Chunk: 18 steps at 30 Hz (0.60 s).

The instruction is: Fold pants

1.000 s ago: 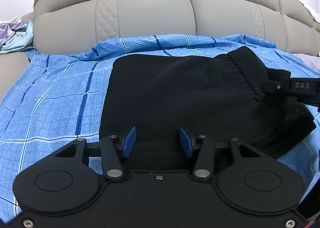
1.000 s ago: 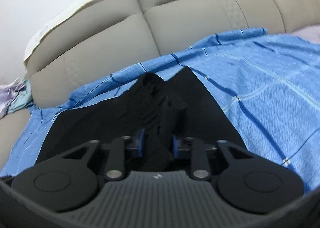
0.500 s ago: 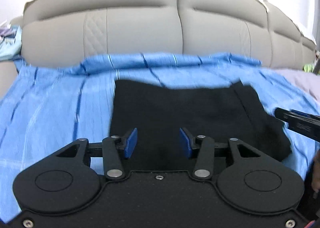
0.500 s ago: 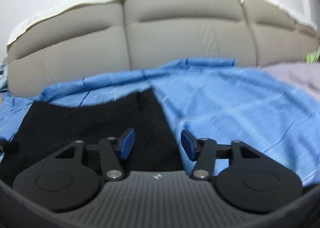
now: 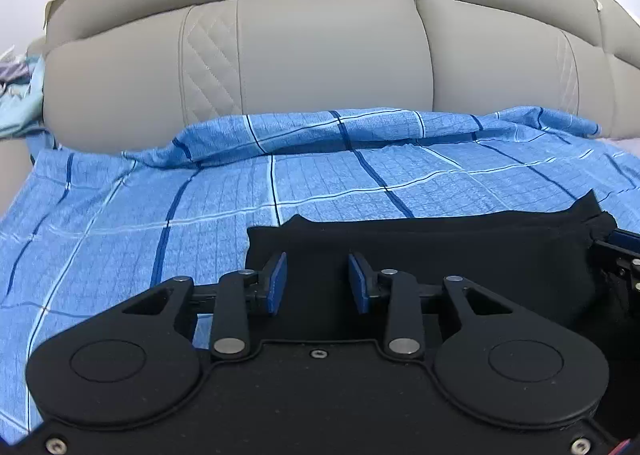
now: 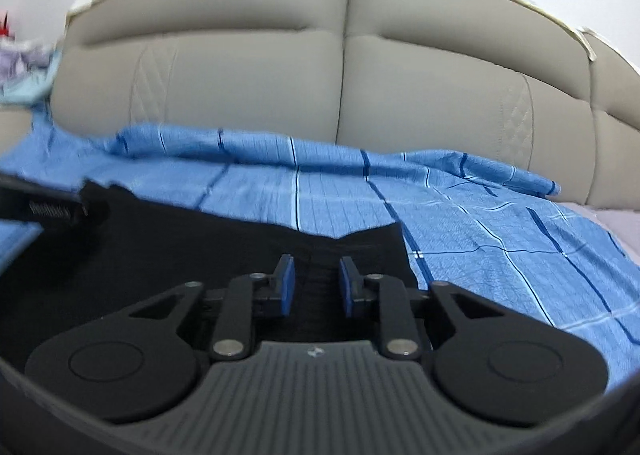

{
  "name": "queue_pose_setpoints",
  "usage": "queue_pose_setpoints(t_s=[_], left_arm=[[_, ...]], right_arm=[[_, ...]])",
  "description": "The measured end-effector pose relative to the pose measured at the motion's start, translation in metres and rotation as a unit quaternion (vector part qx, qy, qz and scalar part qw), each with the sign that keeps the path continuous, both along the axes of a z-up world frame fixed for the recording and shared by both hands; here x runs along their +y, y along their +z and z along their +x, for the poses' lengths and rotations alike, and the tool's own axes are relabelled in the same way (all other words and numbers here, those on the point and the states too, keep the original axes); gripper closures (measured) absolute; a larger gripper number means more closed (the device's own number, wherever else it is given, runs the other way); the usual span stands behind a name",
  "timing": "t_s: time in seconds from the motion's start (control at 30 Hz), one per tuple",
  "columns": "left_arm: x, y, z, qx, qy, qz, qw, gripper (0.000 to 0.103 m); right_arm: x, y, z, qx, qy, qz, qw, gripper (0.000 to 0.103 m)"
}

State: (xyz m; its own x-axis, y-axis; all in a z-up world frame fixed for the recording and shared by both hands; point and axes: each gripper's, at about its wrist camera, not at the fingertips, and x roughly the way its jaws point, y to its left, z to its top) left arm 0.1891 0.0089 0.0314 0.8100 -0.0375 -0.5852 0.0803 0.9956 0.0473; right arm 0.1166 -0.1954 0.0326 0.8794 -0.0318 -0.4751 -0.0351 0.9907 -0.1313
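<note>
The black pants (image 5: 460,255) lie folded flat on a blue checked sheet (image 5: 200,191), and also show in the right wrist view (image 6: 200,239). My left gripper (image 5: 317,282) is open and empty, low over the pants' left part. My right gripper (image 6: 315,284) is open and empty, low over the pants' right end near the elastic waistband (image 6: 372,243). The right gripper's tip shows at the right edge of the left wrist view (image 5: 618,251). The left gripper shows at the left edge of the right wrist view (image 6: 48,211).
A beige padded headboard (image 5: 320,55) rises behind the sheet. Loose clothes (image 5: 16,95) lie at the far left. A pale lilac sheet (image 6: 616,227) shows beyond the blue sheet's right edge.
My right gripper has let go of the waistband and opened. The pants have settled flat. Both grippers have dropped lower and nearer the pants' front edge.
</note>
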Motion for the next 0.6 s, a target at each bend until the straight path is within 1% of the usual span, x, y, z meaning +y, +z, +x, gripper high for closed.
queue_pose_setpoints(t_s=[0.13,0.2,0.23,0.4,0.47,0.5,0.57,0.6], left_arm=[[-0.003,-0.007,0.002,-0.009,-0.005,0.02,0.9997,0.068],[-0.003,-0.01,0.002,-0.014,-0.006,0.021,0.9997,0.067],[-0.003,-0.01,0.002,-0.015,-0.005,0.02,0.9997,0.067],[0.0,-0.013,0.001,-0.02,-0.004,0.007,0.9998,0.066],[0.001,-0.014,0.001,-0.022,-0.004,0.005,0.9997,0.066],[0.002,-0.015,0.0,-0.024,-0.004,0.004,0.9997,0.066],[0.002,-0.015,-0.001,-0.024,-0.002,0.002,0.9997,0.066],[0.002,-0.014,-0.001,-0.023,0.0,0.002,0.9997,0.065]], right_arm=[[0.001,-0.009,0.006,-0.009,-0.006,-0.023,1.0,0.07],[-0.002,-0.01,0.009,-0.013,-0.013,-0.015,1.0,0.069],[-0.004,-0.012,0.009,-0.015,-0.017,-0.013,1.0,0.061],[-0.01,-0.019,0.011,-0.026,-0.028,0.002,0.999,0.056],[-0.013,-0.022,0.011,-0.031,-0.03,0.009,0.999,0.053],[-0.016,-0.023,0.01,-0.033,-0.031,0.014,0.999,0.052],[-0.023,-0.024,0.011,-0.031,-0.038,0.033,0.998,0.043],[-0.028,-0.024,0.013,-0.026,-0.04,0.051,0.998,0.042]])
